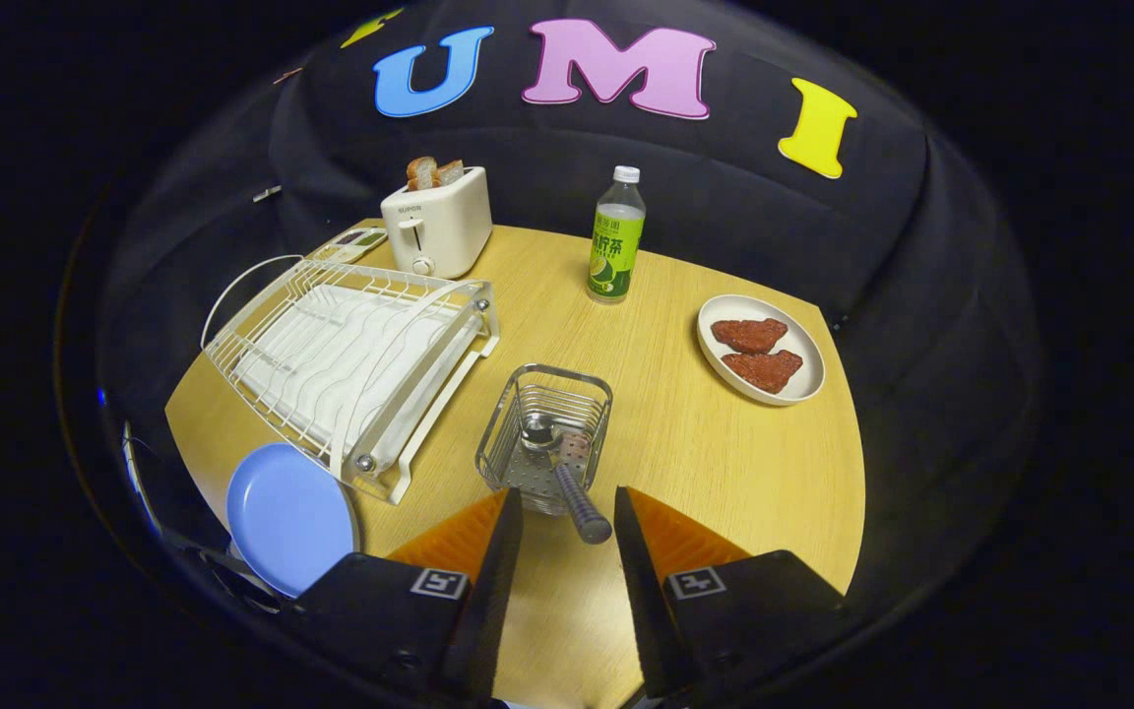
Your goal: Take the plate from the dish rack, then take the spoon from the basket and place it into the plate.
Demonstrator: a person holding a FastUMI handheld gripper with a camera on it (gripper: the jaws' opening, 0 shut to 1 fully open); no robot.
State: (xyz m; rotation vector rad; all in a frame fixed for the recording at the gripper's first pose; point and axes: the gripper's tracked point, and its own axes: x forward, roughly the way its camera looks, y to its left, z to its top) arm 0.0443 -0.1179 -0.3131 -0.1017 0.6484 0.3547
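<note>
Round blue plate (289, 516) lying flat on the wooden table (724, 463), beside the white wire dish rack (350, 359). Metal spoon (567, 473) standing in the wire-mesh basket (545, 438), its dark ribbed handle reaching between the parted fingers of the gripper (567, 527), which grip nothing. Beyond: green-labelled bottle (616, 236), cream toaster (436, 228).

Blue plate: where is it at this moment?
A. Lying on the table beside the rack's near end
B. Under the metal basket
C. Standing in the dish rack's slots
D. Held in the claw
A. The blue plate lies flat on the table beside the near end of the dish rack, while the open claw has the spoon handle between its fingers, not yet gripped.
</note>
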